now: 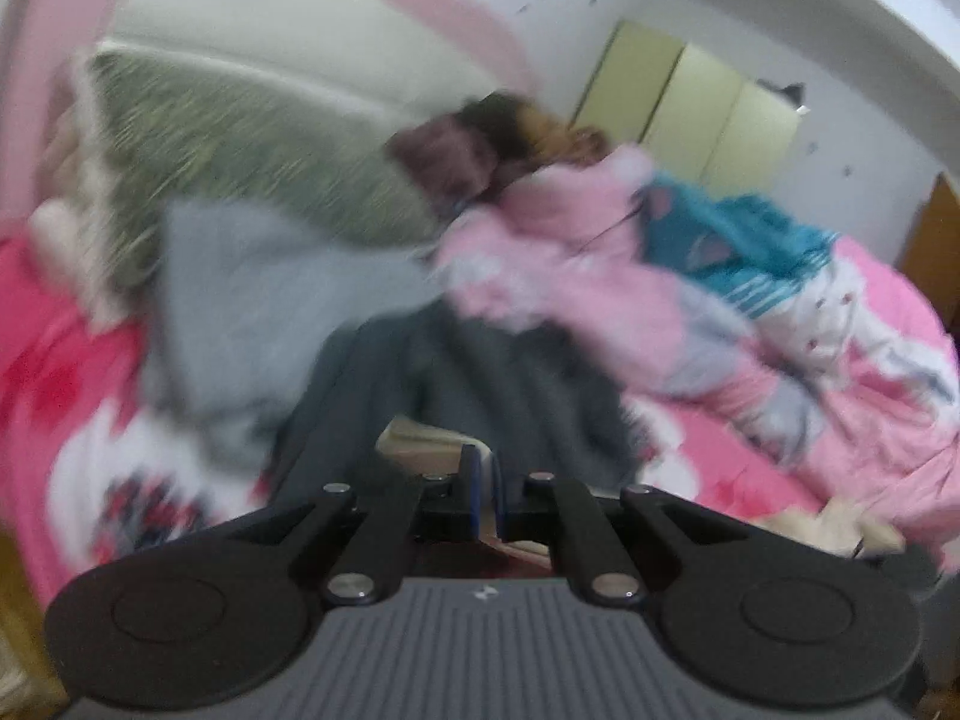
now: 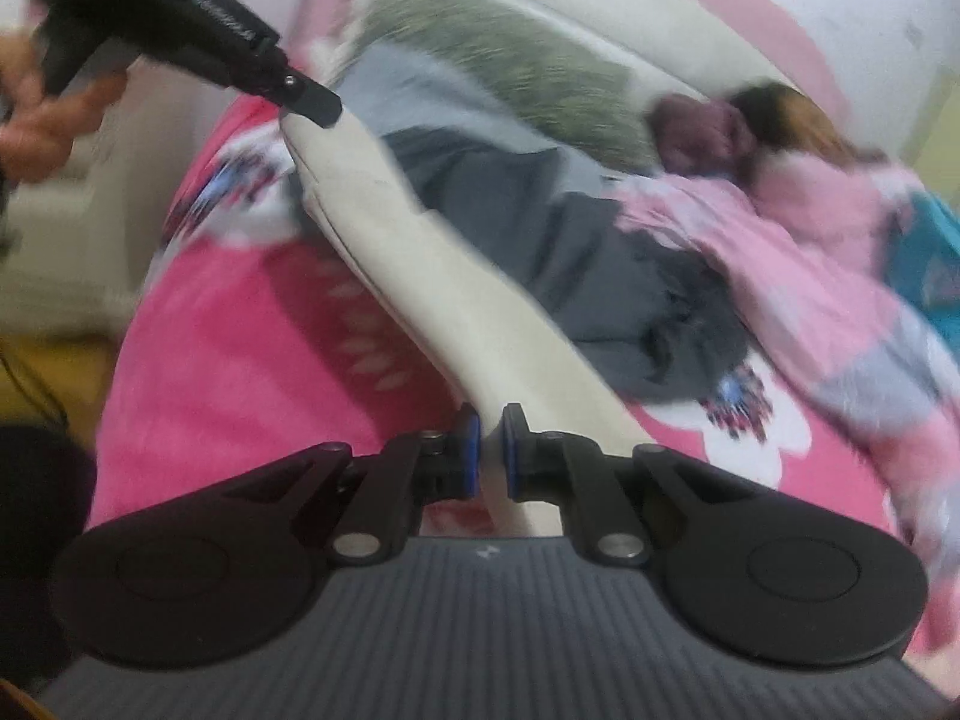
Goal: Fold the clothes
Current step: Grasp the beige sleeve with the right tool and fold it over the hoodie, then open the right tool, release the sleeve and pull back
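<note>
2 grippers, left at upper left and right at lower centre, clenched the ends of a cream garment stretched above the bed. Step: spreading; next probably laying it flat.

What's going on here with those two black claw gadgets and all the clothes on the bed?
A person is folding laundry using a handheld claw in each hand. Both the left claw and the right claw are shut on a cream garment, one at each end, stretching it above the pink bedspread. A heap of other clothes, including a dark grey garment and a pink one, lies beyond, unfolded.
</note>
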`<control>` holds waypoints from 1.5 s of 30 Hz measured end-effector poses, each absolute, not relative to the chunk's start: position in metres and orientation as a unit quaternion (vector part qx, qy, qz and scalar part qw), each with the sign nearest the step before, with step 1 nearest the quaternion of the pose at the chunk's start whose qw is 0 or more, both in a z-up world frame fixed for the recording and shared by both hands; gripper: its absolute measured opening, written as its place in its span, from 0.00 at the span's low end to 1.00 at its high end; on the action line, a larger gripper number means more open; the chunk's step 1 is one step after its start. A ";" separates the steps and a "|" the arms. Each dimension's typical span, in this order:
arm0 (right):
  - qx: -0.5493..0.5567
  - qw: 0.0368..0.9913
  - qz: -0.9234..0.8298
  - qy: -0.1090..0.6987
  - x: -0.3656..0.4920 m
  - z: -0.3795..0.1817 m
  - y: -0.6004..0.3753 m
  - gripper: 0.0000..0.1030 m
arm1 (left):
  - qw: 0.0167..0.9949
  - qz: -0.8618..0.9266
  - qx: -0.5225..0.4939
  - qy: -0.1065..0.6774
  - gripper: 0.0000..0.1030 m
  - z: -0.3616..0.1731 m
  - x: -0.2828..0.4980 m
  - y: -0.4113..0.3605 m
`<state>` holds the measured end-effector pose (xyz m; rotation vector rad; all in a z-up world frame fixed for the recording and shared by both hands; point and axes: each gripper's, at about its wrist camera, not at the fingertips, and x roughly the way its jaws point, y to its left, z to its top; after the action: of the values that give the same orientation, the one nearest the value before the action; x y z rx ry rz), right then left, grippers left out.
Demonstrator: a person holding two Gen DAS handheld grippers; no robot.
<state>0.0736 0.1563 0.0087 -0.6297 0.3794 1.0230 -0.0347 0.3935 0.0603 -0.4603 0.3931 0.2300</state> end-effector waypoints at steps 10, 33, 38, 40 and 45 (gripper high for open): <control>-0.134 0.912 0.374 0.099 0.079 0.061 0.111 0.06 | 0.990 0.007 -0.113 0.079 0.05 0.192 0.035 0.349; -0.072 0.883 0.400 0.234 0.073 0.009 0.085 0.27 | 0.961 0.142 -0.058 0.232 0.37 0.053 0.004 0.391; -0.035 0.907 0.316 0.278 0.144 0.021 0.037 0.27 | 0.956 0.037 -0.083 0.279 0.41 0.035 0.044 0.324; -0.013 0.897 0.299 0.326 0.185 0.018 0.029 0.27 | 0.952 0.008 -0.083 0.293 0.41 0.015 0.061 0.299; -0.051 0.864 0.317 0.387 0.254 -0.002 0.053 0.29 | 0.945 0.011 -0.037 0.326 0.41 -0.037 0.086 0.262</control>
<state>0.2539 0.0526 -0.0018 -0.1060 0.8113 0.6653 0.0862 0.2617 -0.0373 -0.0756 0.6639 0.0216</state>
